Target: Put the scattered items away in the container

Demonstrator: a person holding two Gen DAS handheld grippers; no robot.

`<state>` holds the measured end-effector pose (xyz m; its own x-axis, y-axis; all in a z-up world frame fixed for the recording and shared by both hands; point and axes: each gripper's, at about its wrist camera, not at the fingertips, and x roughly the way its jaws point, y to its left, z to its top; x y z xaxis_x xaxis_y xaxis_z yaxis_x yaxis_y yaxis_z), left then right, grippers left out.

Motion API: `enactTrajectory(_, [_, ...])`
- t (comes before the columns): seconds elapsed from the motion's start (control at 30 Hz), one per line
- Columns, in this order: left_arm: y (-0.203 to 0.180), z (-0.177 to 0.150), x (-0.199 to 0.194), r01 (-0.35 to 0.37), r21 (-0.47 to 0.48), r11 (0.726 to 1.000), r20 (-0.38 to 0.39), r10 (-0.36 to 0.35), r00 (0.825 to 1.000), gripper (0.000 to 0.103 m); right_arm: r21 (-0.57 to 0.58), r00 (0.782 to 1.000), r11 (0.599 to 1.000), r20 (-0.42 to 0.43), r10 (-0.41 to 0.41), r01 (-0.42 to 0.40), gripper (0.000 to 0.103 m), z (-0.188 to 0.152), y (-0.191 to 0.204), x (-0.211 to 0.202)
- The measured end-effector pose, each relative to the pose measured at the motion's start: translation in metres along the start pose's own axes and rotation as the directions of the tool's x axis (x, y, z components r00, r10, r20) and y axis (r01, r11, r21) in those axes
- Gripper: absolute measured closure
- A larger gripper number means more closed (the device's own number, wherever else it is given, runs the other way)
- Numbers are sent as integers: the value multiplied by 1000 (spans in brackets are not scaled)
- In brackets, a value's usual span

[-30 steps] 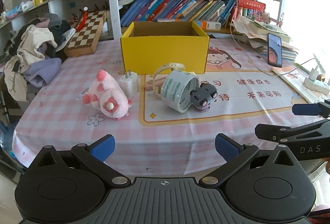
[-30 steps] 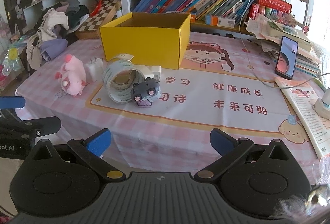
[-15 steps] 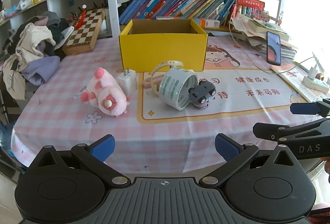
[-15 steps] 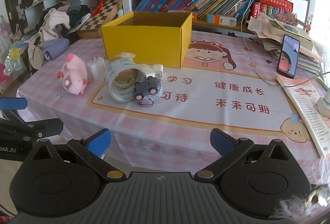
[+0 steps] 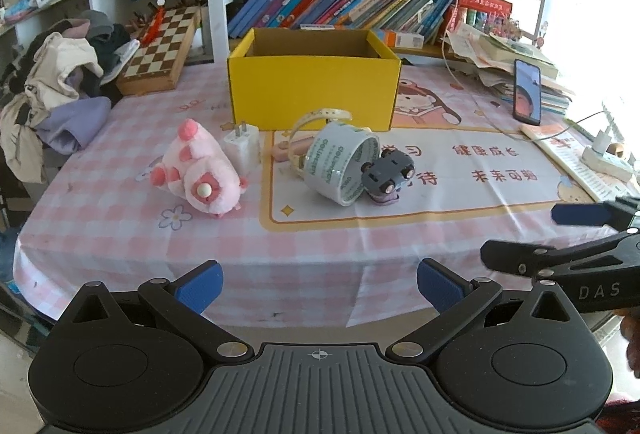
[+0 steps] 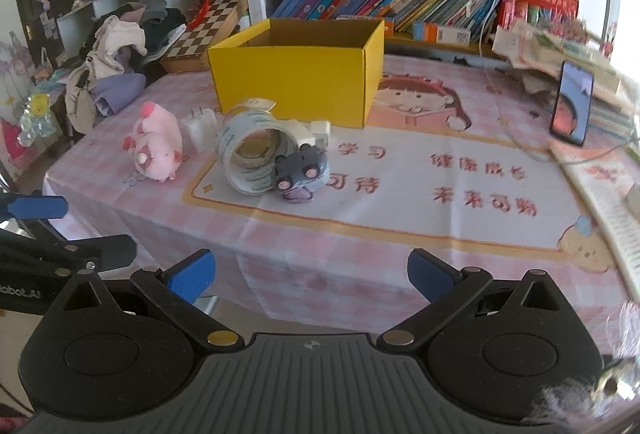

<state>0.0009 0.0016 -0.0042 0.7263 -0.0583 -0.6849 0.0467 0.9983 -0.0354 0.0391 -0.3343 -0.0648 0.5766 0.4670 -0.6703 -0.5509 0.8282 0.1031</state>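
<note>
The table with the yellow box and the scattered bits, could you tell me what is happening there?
A person holds two grippers, the left gripper and the right gripper, both open and empty, short of the table's near edge. Nothing is picked up yet. The pink plush, white charger, tape roll and toy car lie in front of the open yellow box.

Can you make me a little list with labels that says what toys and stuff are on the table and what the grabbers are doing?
container: yellow box, open top, at the back
toys: pink plush; grey toy car leaning on the tape roll
other bits: white plug beside the plush; strap behind the tape
in the box: cannot tell
left gripper: open, holding nothing
right gripper: open, holding nothing
</note>
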Motion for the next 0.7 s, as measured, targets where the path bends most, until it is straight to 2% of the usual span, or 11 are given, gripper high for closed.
enactTrajectory(0.13, [-1, 1, 1, -4, 1, 1000, -1, 4, 1000, 0, -3, 1000, 1000, -5, -22, 22, 0, -1, 0, 1])
enactTrajectory(0.3, [-1, 1, 1, -12, -5, 1000, -7, 12, 1000, 0, -14, 1000, 1000, 3, -5, 5, 0, 0, 1, 1])
enactTrajectory(0.47, [2, 1, 2, -42, -18, 999, -18, 41, 999, 0, -40, 1000, 999, 4, -21, 21, 0, 0, 4, 2])
enactTrajectory(0.7, [1, -2, 6, -23, -20, 1000, -45, 22, 999, 0, -107, 998, 993, 21, -54, 56, 0, 0, 11, 2])
